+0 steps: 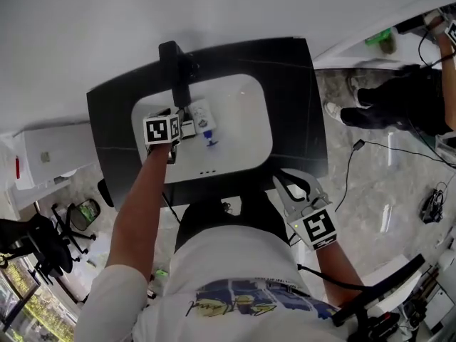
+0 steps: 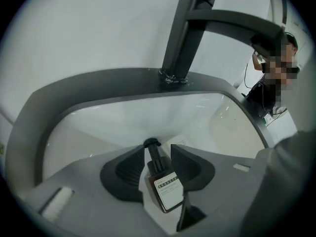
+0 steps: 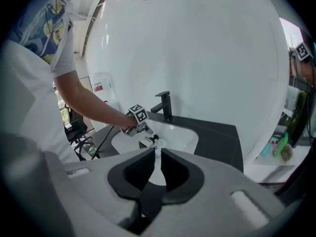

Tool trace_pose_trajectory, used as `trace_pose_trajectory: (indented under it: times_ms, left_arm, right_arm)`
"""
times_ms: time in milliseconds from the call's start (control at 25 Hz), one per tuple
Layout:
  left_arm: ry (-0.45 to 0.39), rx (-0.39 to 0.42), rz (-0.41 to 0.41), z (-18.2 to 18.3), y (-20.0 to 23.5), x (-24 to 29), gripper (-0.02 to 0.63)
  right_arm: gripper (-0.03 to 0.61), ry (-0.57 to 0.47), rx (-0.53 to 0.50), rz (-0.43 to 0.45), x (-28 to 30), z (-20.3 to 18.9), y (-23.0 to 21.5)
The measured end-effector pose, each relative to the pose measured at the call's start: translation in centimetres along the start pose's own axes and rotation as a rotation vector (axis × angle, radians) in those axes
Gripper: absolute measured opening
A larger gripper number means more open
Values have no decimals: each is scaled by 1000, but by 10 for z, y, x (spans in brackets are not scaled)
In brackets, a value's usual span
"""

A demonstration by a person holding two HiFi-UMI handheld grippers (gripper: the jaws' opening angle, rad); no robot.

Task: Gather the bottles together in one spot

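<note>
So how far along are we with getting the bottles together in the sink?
Nearly there, it seems. Done: a white bottle and a small blue-capped one lie close together in the sink. In hand: the left gripper is down in the basin, a dark brown bottle between its open jaws, not gripped. Left: pull back. The right gripper is empty, and no other bottle shows on the counter.
</note>
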State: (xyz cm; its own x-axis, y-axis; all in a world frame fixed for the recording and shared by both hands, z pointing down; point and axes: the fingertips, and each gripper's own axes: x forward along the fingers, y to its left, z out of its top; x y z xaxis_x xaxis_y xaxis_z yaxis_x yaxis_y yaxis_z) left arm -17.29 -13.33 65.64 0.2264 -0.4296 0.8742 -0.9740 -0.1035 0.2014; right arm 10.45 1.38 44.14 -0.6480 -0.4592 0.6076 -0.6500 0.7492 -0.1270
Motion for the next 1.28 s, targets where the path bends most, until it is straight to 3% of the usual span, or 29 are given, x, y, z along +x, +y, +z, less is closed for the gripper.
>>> trace_pose_trajectory:
  times_ms: [360,520,1280]
  left_arm:
    - [77,-45,-75,-9,3,40,175]
    - [149,-70,-74,-22,9,50,175]
    - [154,-133,-123,-20,8,68,149]
  right_arm:
    - [40,36,28,-32,13,2,7]
    - [40,50,56,-37,17,-6,10]
    - [40,76,67,-64,16,-15,13]
